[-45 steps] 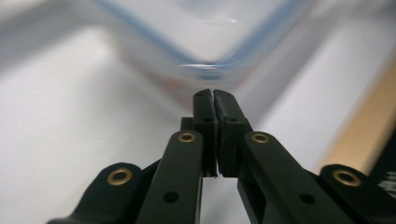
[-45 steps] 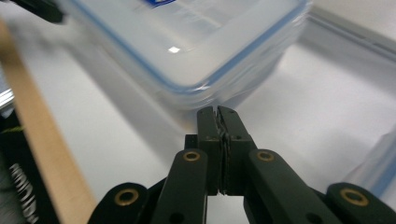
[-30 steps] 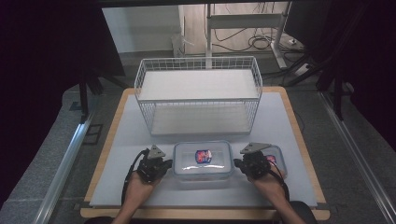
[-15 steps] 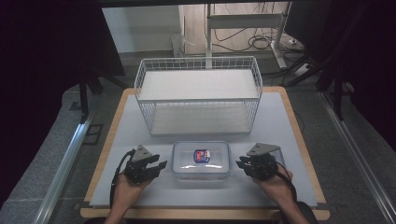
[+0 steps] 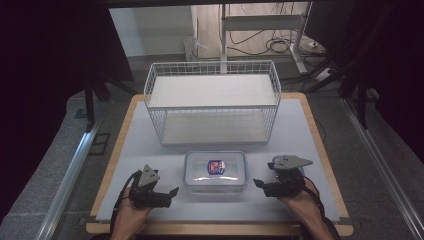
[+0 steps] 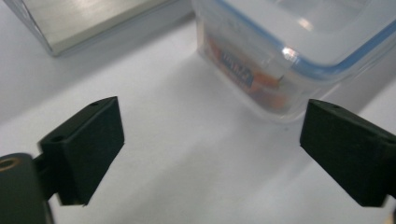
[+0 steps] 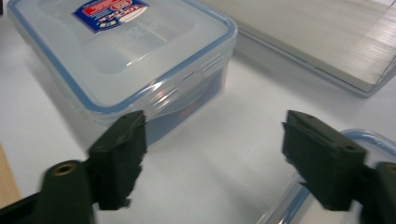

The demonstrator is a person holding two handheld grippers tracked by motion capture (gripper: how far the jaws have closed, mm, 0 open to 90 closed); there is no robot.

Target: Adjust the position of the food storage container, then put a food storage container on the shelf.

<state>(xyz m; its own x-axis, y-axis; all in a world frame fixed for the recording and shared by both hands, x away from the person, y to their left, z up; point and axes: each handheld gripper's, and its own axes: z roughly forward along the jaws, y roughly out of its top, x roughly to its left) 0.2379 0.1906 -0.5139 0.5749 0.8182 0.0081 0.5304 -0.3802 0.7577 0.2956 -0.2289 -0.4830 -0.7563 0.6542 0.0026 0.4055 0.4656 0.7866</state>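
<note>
From the high view, I am looking at the box (image 5: 215,171) sitting lidded on the table (image 5: 300,130), just in front of the wire basket (image 5: 212,102). My left gripper (image 5: 167,195) is resting on the table to the box's left, apart from it, and my right gripper (image 5: 260,185) is sitting to the box's right, also clear of it. Both are pointing inward at the box (a sticker (image 5: 216,166) is showing on its lid).

In the left gripper view, I am seeing the jaws standing wide, having just been opening, with bare table between them. The box (image 6: 299,51) is lying ahead and to the right, its blue-edged lid on, something orange and blue showing through the wall. A corner of the basket's board (image 6: 88,21) is showing at the upper left.

In the right gripper view, the jaws are likewise spread, having just been opening, gripping nothing. The box (image 7: 121,60) is lying ahead and to the left, near the left jaw. A second lid (image 7: 299,200) with a blue rim is lying low at the right, partly behind the right jaw.
</note>
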